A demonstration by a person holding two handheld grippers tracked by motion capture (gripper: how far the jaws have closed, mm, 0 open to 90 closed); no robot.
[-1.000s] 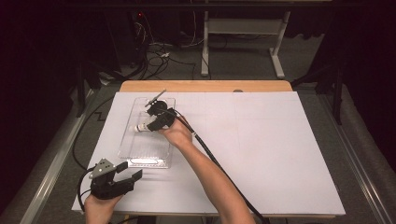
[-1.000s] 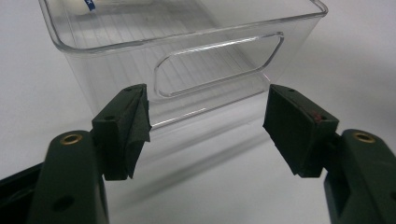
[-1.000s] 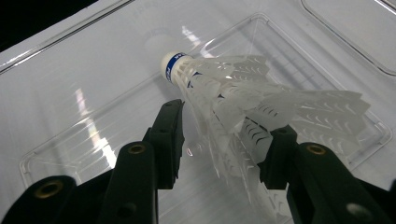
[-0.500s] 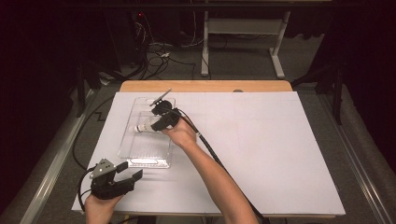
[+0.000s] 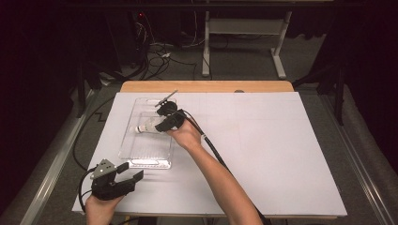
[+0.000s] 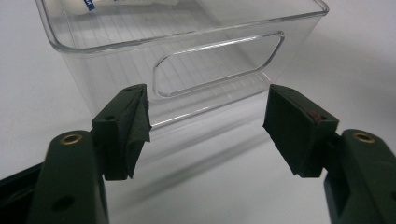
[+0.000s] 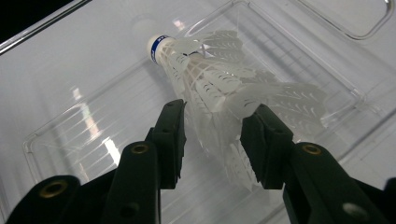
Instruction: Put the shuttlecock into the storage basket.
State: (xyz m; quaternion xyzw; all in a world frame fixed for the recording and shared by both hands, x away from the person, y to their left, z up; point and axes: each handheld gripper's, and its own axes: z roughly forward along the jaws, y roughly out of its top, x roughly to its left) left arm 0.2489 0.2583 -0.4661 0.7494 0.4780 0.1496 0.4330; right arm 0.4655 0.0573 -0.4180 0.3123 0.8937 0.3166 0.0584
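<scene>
A white shuttlecock (image 7: pixel 224 84) is seen inside a clear plastic bin (image 5: pixel 141 157) on the white-covered table (image 5: pixel 281 154), its skirt clasped between the jaws of the right gripper (image 7: pixel 212 140), with its blue-banded cork pointing away from the gripper. The left gripper (image 6: pixel 208 126) is held near the table's front edge, just short of the bin's handled end wall, its jaws spread wide apart and nothing gripped.

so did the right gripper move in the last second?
Barely. In the high view the right gripper sits over the same spot in the clear bin, holding the shuttlecock; no clear shift against the bin's rim.
</scene>
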